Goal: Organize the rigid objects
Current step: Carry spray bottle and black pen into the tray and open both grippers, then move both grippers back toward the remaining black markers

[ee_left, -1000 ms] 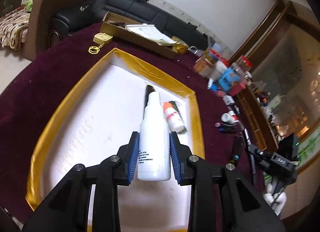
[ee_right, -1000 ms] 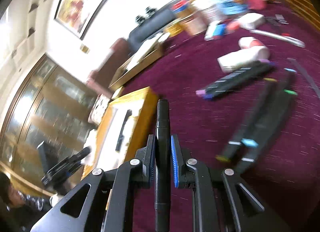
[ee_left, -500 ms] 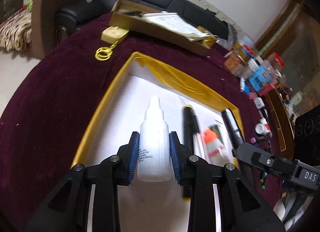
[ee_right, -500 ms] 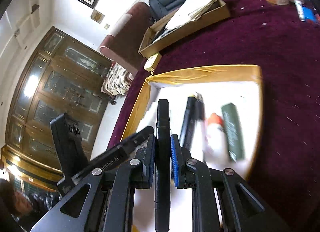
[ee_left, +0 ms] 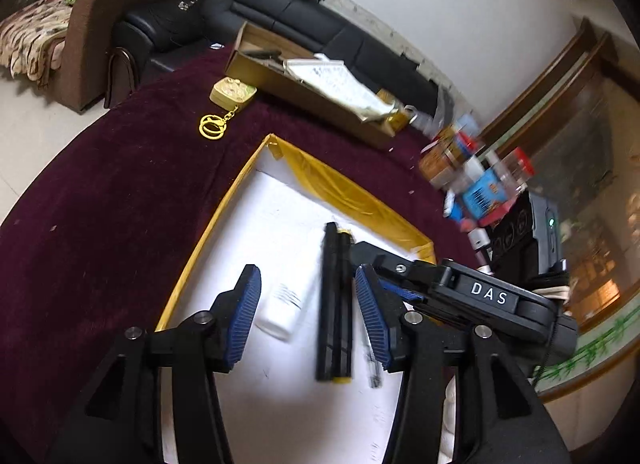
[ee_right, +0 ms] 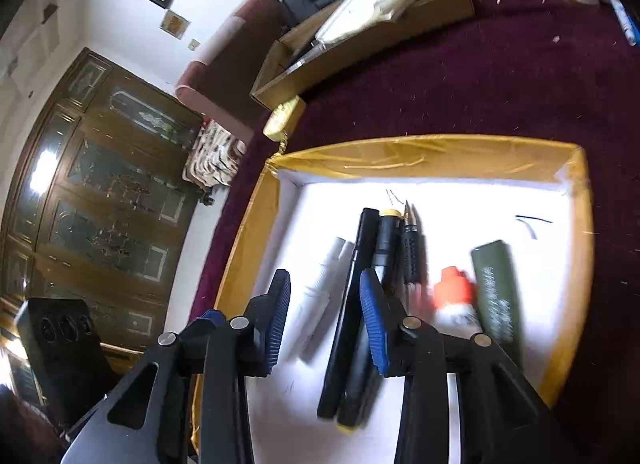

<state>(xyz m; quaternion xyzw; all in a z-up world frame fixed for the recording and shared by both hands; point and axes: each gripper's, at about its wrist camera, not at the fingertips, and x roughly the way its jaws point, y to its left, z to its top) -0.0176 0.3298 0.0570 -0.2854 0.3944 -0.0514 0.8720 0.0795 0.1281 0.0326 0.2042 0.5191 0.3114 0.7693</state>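
White plastic and black plastic now lie free on the floor of the gold-edged tray (ee_left: 224, 224): both grippers have just been opening, and each has let go of what it carried. A second ago the left gripper (ee_left: 308, 304) was clamped on the white bottle (ee_left: 286, 304) and the right gripper (ee_right: 325, 304) on the slim black pen (ee_right: 352, 292); now the blue pads (ee_left: 244, 316) of the left one stand spread and touch nothing. The bottle rests flat on the white floor between the left jaws, closer to the left pad but apart from it, and two dark pens lie side by side closer to the right pad. In the right wrist view the jaws are also spread; the black pen lies between them, close against the right pad, and I cannot say surely if it still brushes that pad, because the picture is blurred there. The bottle shows between these jaws too, on the left side of the pen. To the right of the right gripper lie the yellow-capped marker (ee_right: 384, 248), a ribbed pen (ee_right: 412, 252), a small bottle with red cap (ee_right: 456, 300) and a dark green tube (ee_right: 496, 292), all in one row. For the task this means, in my judgement, that two more objects are sorted into the tray, and both grippers are free to go back for the things left on the dark red cloth (ee_left: 100, 204).
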